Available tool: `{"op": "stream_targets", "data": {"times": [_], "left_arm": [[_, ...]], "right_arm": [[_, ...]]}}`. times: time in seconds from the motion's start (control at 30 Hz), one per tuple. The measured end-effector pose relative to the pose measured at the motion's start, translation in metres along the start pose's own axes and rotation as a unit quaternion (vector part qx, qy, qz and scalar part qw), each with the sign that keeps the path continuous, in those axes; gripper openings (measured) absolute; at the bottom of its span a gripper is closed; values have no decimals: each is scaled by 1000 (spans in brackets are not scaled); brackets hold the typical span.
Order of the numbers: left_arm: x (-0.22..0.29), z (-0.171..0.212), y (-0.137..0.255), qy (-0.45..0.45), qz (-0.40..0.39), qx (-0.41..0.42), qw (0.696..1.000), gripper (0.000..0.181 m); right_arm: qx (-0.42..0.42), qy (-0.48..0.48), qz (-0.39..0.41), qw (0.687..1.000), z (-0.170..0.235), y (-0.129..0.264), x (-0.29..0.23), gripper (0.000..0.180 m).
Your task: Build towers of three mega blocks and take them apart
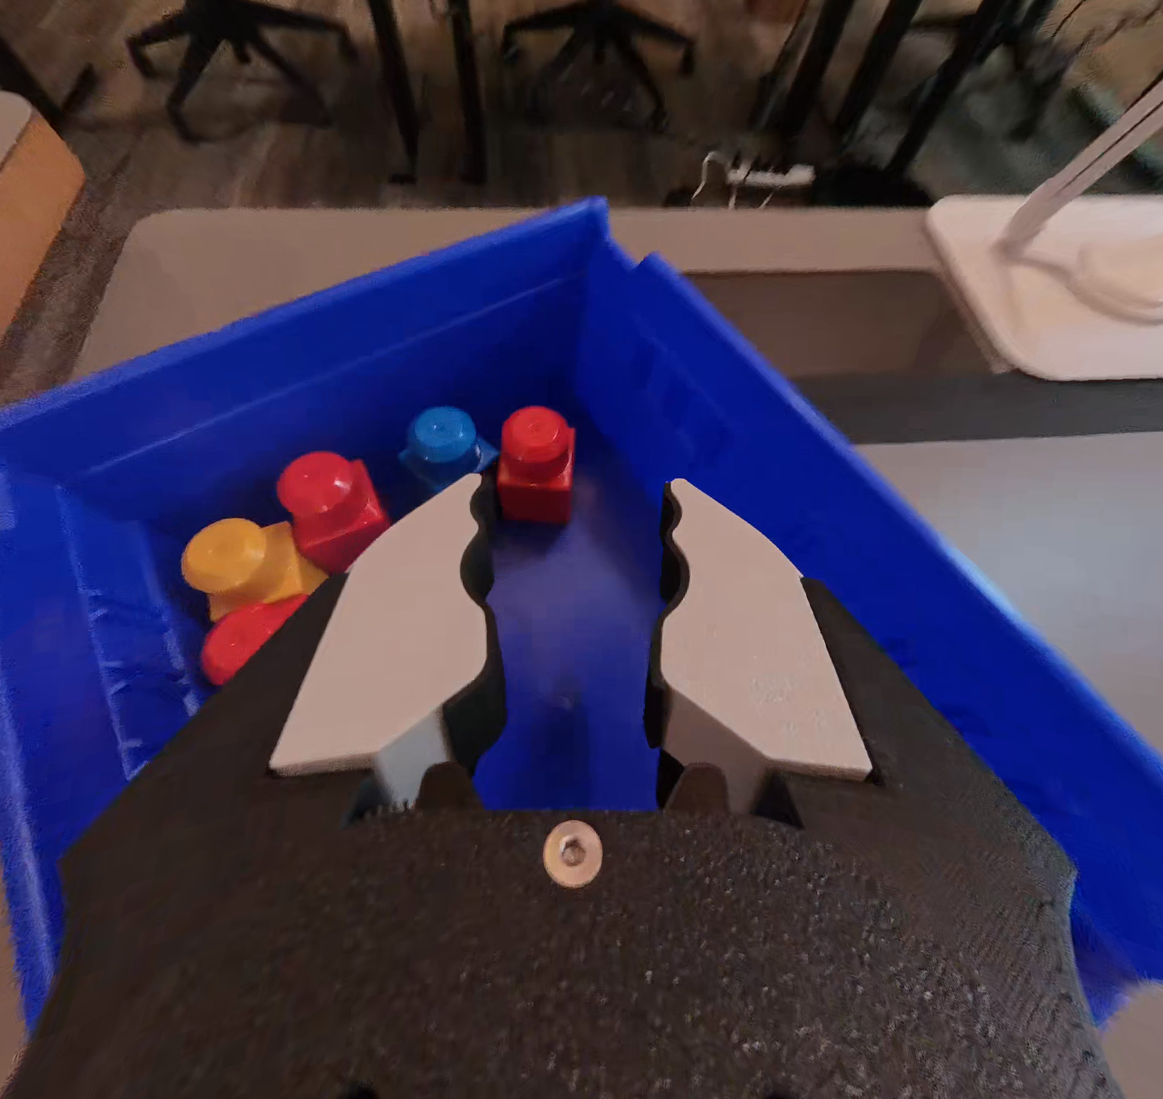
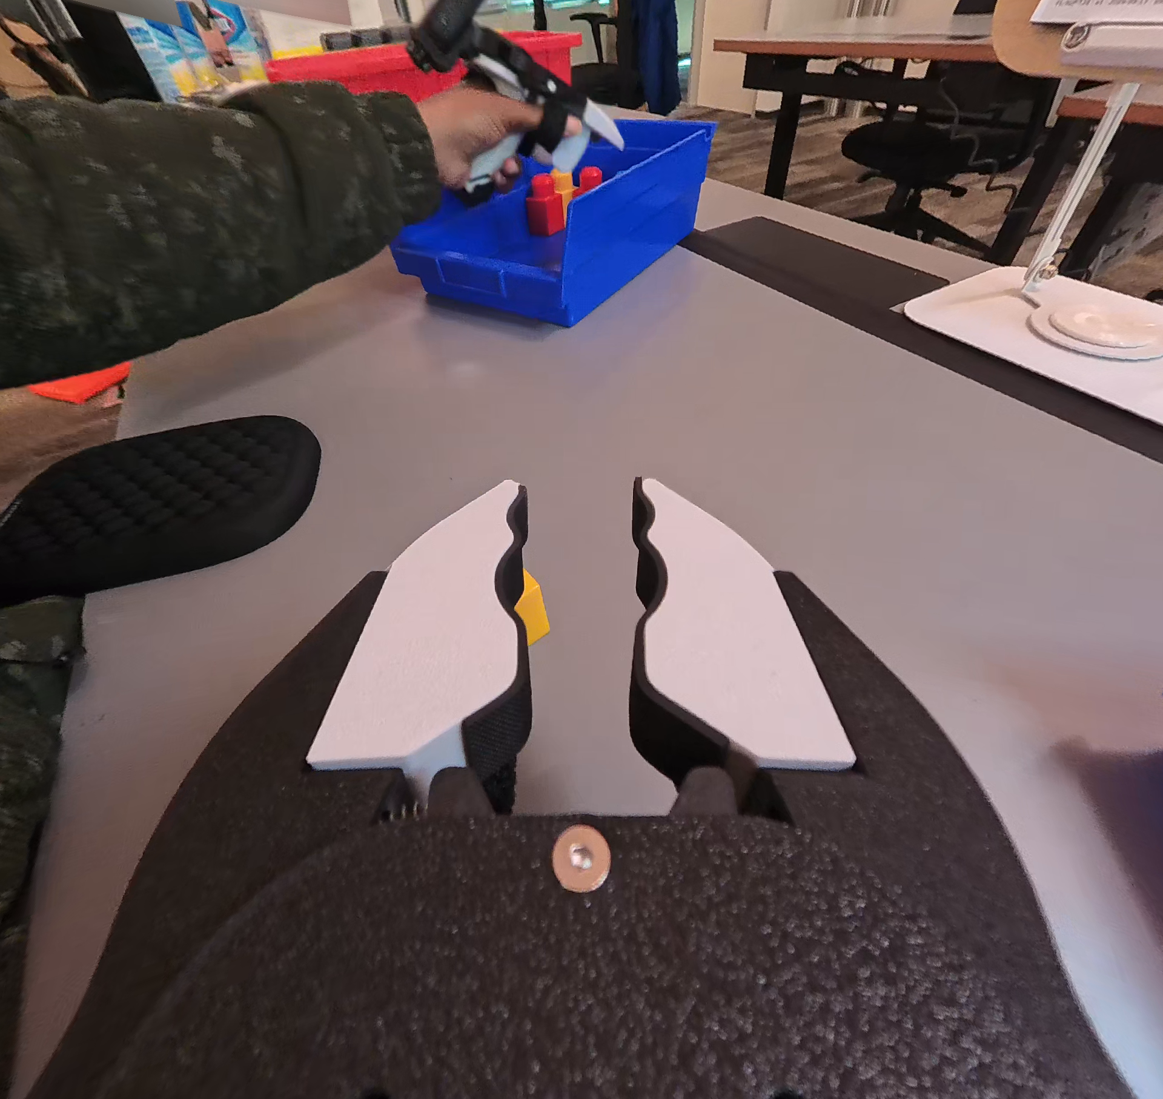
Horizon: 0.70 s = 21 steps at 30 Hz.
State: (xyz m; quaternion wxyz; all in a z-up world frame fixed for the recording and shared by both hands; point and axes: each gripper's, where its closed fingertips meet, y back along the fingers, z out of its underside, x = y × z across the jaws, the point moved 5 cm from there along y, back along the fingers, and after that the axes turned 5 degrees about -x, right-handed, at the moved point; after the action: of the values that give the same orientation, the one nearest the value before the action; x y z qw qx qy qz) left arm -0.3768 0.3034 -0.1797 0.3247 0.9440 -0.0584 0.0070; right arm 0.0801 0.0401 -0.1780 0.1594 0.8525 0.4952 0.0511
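Blocks lie loose in the blue bin, seen from the left wrist: a red block upright near the far corner, a blue block beside it, then another red one, a yellow block and a third red piece tipped together at the left. The left gripper hangs over the bin floor with its jaws spread, pinching nothing.

From the right wrist, the right gripper hovers low over the grey table, jaws apart and empty. A yellow brick sits on the table, mostly hidden behind the left finger. Farther off, a hand holds the other gripper above the bin.
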Motion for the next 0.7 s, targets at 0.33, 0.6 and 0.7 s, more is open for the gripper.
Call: {"op": "stream_targets", "data": {"times": [0.33,0.6,0.7], "left_arm": [[-9,19,-76,-55,-66,-93,992,37],[29,-33,-1,-125,-14,50,991,36],[89,-58,73,-187,69,141,970,36]], "right_arm": [[-6,-13,-4,1000,6,-4,3,32],[-14,-7,-2,1000,7,-3,4,32],[-29,-5,-15,999,10,-6,2,35]]}}
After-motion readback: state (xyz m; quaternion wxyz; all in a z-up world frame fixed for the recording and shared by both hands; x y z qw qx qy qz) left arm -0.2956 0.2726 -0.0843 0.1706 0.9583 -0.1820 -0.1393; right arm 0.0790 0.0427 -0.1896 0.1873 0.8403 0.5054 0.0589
